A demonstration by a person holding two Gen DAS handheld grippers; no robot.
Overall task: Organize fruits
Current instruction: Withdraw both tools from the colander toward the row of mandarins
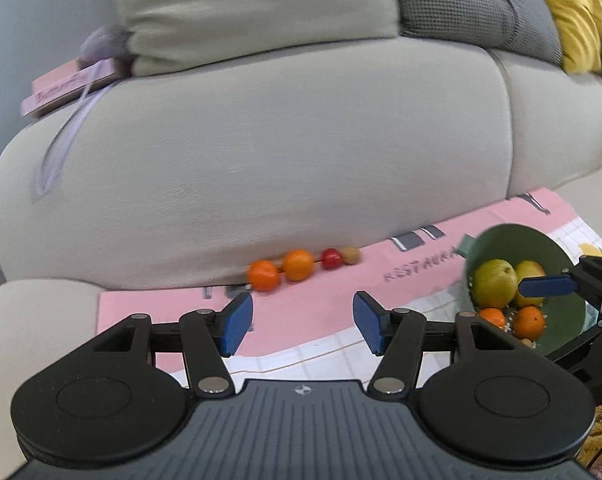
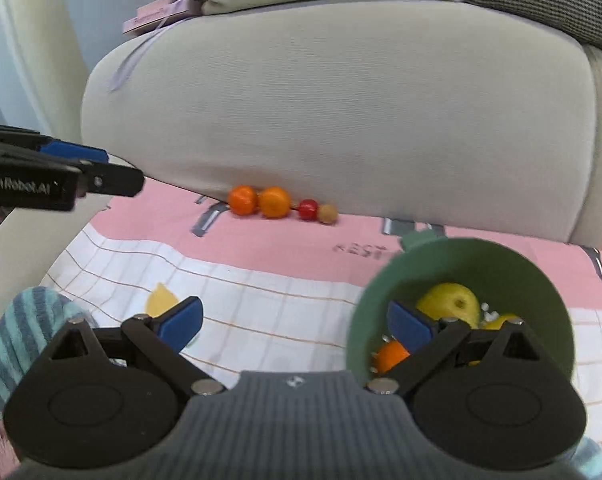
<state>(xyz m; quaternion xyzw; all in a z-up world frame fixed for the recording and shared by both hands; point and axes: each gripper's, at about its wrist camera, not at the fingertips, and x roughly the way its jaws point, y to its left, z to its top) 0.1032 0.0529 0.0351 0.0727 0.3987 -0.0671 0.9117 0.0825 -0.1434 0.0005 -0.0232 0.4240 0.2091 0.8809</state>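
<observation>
Fruits lined along sofa.

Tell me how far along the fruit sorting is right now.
Partly done. The green bowl already holds two yellow-green apples and two small oranges. Nothing is in hand: the left claw is open and empty, and the right claw is open with one finger inside the bowl. Still left: four fruits lined up against the sofa, two oranges, a red one and a tan one.
</observation>
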